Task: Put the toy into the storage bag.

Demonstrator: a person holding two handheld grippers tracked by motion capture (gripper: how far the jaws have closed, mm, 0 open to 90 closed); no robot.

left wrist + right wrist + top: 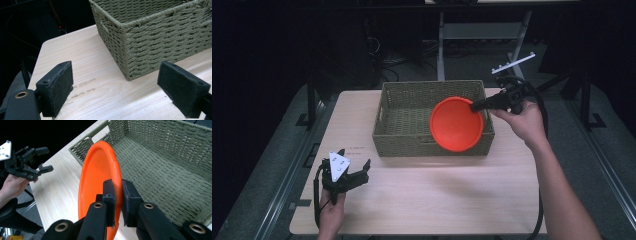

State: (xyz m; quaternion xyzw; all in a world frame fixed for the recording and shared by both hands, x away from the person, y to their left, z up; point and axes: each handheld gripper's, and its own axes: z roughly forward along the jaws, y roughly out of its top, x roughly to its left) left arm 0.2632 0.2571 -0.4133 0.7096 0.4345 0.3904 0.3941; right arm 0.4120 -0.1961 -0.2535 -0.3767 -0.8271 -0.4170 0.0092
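Dark floor and metal stands surround a pale wooden table (422,200), where a woven basket (407,142) sits at about twelve o'clock of the tabletop. At two o'clock the right gripper (476,105) has its jaws clamped narrow on the rim of an orange plate (456,125), which hangs tilted on edge over the basket's near right corner, part of it above the front wall. In the right gripper view the plate (96,175) stands nearly upright between the pads, with the basket's floor (160,175) bare beyond it. The left gripper (354,175) rests at eight o'clock, jaws spread wide and holding nothing.

The step in hand appears to be carrying the plate into the basket. Next, the plate likely needs to pass the front wall, tip flatter and come down onto the weave before the jaws let go; a low edge could catch the rim.
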